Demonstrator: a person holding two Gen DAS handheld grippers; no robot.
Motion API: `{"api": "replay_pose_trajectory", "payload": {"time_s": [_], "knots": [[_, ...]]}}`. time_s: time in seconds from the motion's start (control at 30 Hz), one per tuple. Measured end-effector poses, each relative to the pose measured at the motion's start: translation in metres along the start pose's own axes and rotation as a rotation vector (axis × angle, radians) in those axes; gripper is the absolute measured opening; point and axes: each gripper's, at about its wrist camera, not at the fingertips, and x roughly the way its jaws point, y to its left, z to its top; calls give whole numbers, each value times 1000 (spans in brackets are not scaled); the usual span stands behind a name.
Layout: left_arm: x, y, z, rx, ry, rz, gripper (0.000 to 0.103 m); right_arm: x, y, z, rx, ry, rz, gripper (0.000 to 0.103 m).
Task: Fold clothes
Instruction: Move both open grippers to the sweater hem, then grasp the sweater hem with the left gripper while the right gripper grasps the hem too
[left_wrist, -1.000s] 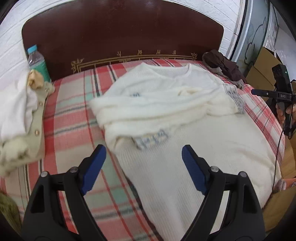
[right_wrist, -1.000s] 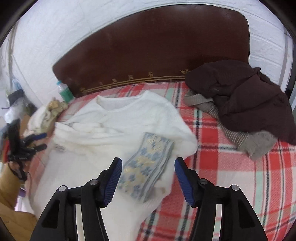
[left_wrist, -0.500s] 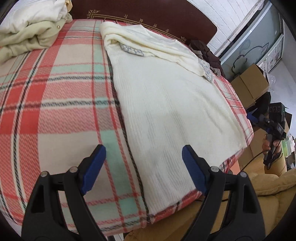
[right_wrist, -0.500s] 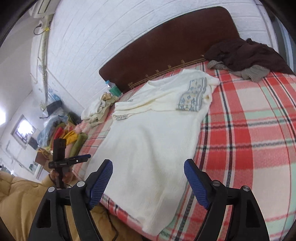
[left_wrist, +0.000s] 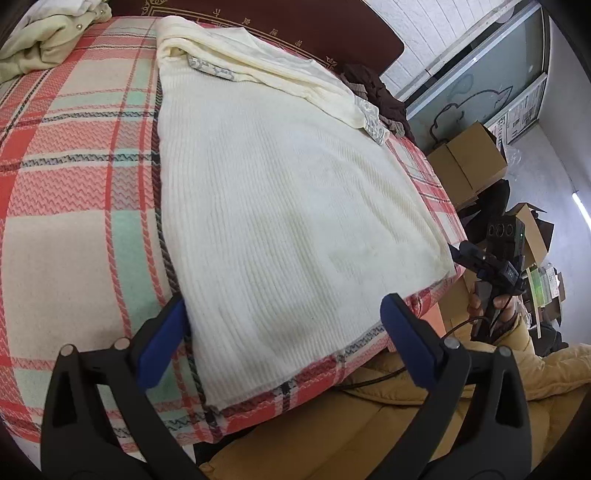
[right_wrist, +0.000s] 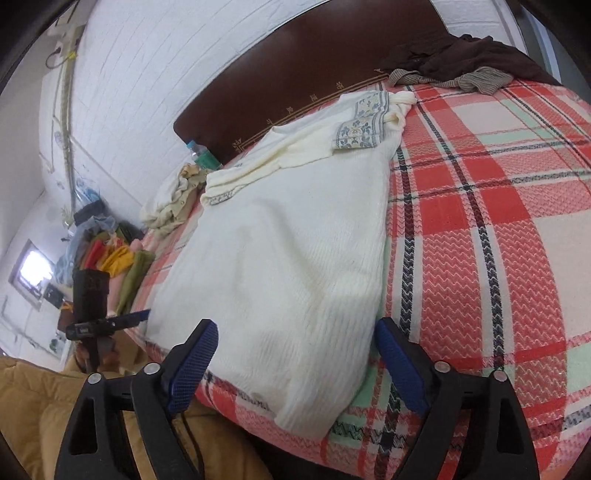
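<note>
A cream knit sweater (left_wrist: 280, 192) lies flat on the plaid bed, both sleeves folded across its chest, patterned cuffs showing. Its hem reaches the near bed edge. My left gripper (left_wrist: 284, 332) is open, its fingers on either side of the hem's left corner, just above it. My right gripper (right_wrist: 295, 358) is open around the hem's right corner (right_wrist: 306, 402). The sweater (right_wrist: 288, 236) fills the middle of the right wrist view. Each gripper shows in the other's view: the right one (left_wrist: 480, 258) and the left one (right_wrist: 110, 321).
The red, cream and green plaid blanket (left_wrist: 74, 166) covers the bed. A cream garment pile (left_wrist: 48, 40) lies at the far left and dark brown clothes (right_wrist: 461, 62) at the far right by the headboard (right_wrist: 314, 62). A water bottle (right_wrist: 203, 157) stands there. Cardboard boxes (left_wrist: 469, 158) stand beside the bed.
Both grippers have pulled back from the folded sleeves down to the sweater's hem at the near bed edge and moved closer to it. Both stay open and empty.
</note>
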Motion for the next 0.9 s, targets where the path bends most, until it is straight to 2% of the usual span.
{"api": "replay_pose_trajectory", "payload": {"time_s": [0.03,0.1,0.23,0.3,0.33,0.4,0.43,0.47,0.5,0.53,0.57,0.63,0.67,0.7,0.73,0.77,0.8,0.9], "knots": [[1,-1,0,5,2,16,99,1,1,-1,-14,-5,-2,97],[2,-4,0,15,5,49,87,3,5,-4,-48,-11,-14,98],[5,-8,1,36,11,114,74,5,13,-8,-86,-17,-70,98],[7,-11,1,46,14,147,51,8,19,-9,-114,-9,-114,98],[8,-12,2,51,16,163,47,11,23,-9,-139,4,-147,96],[8,-12,2,50,19,194,29,16,32,-9,-207,38,-235,86],[6,-8,2,22,25,180,23,17,34,-9,-235,50,-277,74],[5,-3,3,-7,32,164,12,16,33,-9,-243,59,-297,59],[3,2,3,-36,39,148,12,14,28,-7,-223,62,-301,49],[3,2,2,-40,37,144,12,10,23,-5,-193,64,-302,23],[2,2,2,-42,35,142,12,8,16,-3,-159,70,-290,10],[1,4,1,-55,43,95,13,4,10,-4,-122,68,-247,10],[1,7,1,-74,48,58,19,3,10,-5,-113,66,-235,13],[0,10,1,-93,54,22,34,2,10,-6,-105,66,-203,15],[-1,12,1,-112,59,-15,45,2,10,-7,-93,68,-158,26],[0,11,1,-117,58,-43,62,2,12,-9,-83,68,-117,44],[1,10,2,-121,56,-71,68,4,13,-11,-88,62,-108,45],[5,-1,2,-67,47,-24,66,8,22,-12,-135,59,-160,40]]}}
